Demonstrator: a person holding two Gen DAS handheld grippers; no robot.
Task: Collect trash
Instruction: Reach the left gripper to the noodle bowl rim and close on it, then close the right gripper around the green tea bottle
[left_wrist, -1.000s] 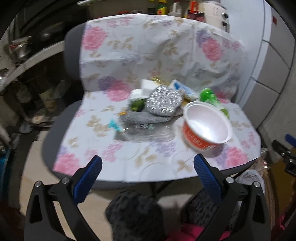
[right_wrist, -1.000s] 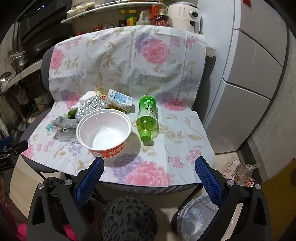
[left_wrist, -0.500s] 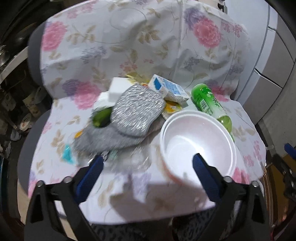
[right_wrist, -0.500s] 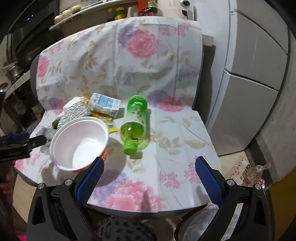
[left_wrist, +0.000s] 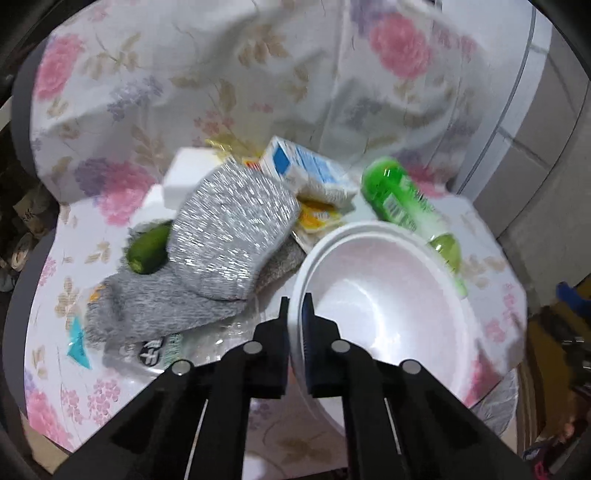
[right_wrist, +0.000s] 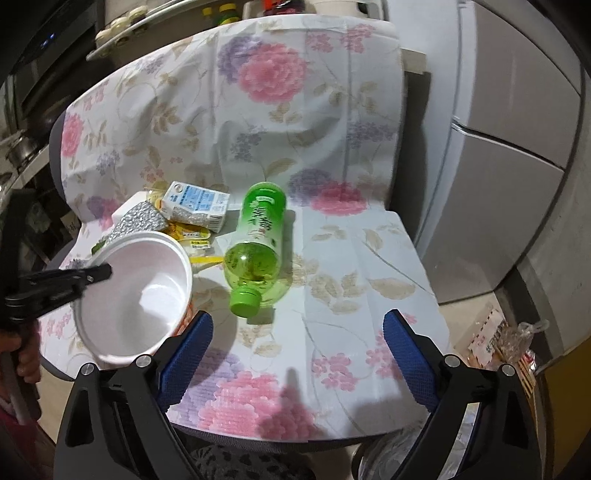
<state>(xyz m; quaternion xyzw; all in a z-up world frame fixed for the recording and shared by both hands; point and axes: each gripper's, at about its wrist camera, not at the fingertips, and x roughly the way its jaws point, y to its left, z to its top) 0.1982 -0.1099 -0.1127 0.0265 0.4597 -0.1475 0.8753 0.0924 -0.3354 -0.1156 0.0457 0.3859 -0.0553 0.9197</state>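
A white foam noodle bowl (left_wrist: 388, 317) with an orange outside sits tilted on a chair draped in a flowered cloth (left_wrist: 221, 92). My left gripper (left_wrist: 295, 314) is shut on the bowl's near rim; it also shows in the right wrist view (right_wrist: 105, 271) at the bowl (right_wrist: 136, 295). A green plastic bottle (right_wrist: 258, 247) lies on its side right of the bowl, cap toward me. A blue-and-white milk carton (right_wrist: 194, 203), yellow wrappers (left_wrist: 317, 216), a silver-grey scrub cloth (left_wrist: 232, 236) and a green vegetable piece (left_wrist: 147, 247) lie behind. My right gripper (right_wrist: 297, 347) is open, empty, in front of the bottle.
A refrigerator (right_wrist: 517, 147) stands right of the chair. Shelves with jars and bottles (right_wrist: 147, 18) are behind it. A plastic bag of litter (right_wrist: 506, 339) lies on the floor at right. Dark cluttered shelves (left_wrist: 18, 221) are on the left.
My left gripper moved forward to the bowl and shut on its rim, and the bowl now sits tilted. My right gripper moved closer to the bottle and stayed open.
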